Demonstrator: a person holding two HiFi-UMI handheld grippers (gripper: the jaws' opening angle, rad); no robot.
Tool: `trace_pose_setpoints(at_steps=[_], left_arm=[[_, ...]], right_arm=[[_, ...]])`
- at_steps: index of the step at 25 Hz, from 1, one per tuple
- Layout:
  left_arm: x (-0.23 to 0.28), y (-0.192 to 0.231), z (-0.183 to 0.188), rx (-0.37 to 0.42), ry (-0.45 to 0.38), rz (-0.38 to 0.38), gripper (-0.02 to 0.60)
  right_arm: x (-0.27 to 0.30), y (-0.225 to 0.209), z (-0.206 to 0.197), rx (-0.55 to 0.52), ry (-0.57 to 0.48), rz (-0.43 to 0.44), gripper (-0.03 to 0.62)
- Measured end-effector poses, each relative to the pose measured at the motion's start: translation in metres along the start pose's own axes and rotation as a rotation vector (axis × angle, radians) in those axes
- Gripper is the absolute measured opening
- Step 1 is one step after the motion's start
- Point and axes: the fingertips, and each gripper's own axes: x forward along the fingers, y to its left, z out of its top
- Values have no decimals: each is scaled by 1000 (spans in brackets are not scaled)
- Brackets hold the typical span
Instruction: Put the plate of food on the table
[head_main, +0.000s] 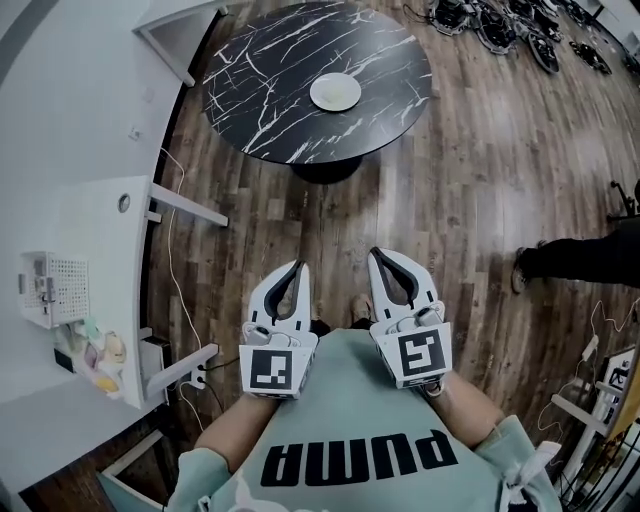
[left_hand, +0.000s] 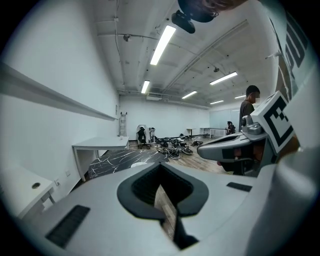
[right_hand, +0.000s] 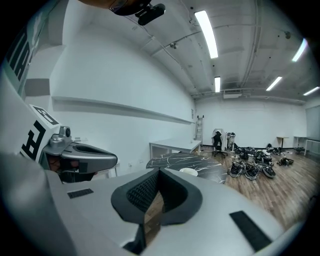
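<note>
L tongs (head_main: 297, 268), R tongs (head_main: 380, 255) both closed, plate (head_main: 335, 92) on marble table (head_main: 260, 70), contents unclear

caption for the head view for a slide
The left gripper and right gripper, jaws shut and empty, side by side over a wood floor, facing a round black table bearing a white plate.

Ahead of you, a round black white-veined table (head_main: 270, 90) stands on the wooden floor (head_main: 480, 190), with one white plate (head_main: 335, 92) near its middle. At your left, a white counter (head_main: 70, 230) bears a perforated white box (head_main: 55, 288).
</note>
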Motion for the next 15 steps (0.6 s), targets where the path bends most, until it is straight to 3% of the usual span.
trace_pose_setpoints(at_steps=[6, 10, 15], left_arm=[[-1, 11, -1, 49, 25, -46, 6], [-2, 21, 4, 26, -26, -53, 6], [-5, 25, 4, 48, 1, -83, 6]], right_arm=[[-2, 5, -1, 9, 13, -67, 6], [1, 12, -1, 8, 20, -91, 6], [4, 17, 2, 10, 21, -109, 6]])
